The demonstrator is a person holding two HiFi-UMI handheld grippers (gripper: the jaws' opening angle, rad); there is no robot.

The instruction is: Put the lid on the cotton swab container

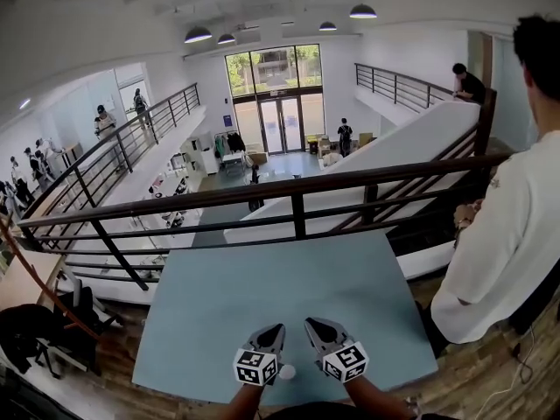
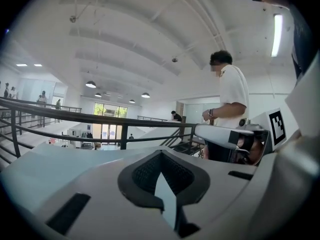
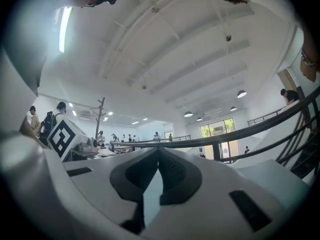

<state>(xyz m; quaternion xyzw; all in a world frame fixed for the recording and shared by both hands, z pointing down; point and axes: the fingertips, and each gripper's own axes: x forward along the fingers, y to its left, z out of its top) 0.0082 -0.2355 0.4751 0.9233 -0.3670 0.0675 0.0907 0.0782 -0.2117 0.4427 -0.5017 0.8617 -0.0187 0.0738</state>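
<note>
My left gripper (image 1: 275, 331) is closed on nothing, low over the near edge of the blue tabletop (image 1: 262, 296). Just beside it sits a small white round thing (image 1: 286, 372); whether it is the lid or the container I cannot tell. My right gripper (image 1: 315, 325) is closed and empty too. Such a lid should be light, slick plastic, so I'd pinch it gently across the rim.

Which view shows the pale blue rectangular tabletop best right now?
The head view: it looks down on the pale blue rectangular tabletop, showing nearly its whole surface. The left gripper view and right gripper view skim it at a low angle, so only a narrow strip shows beyond their jaws.
</note>
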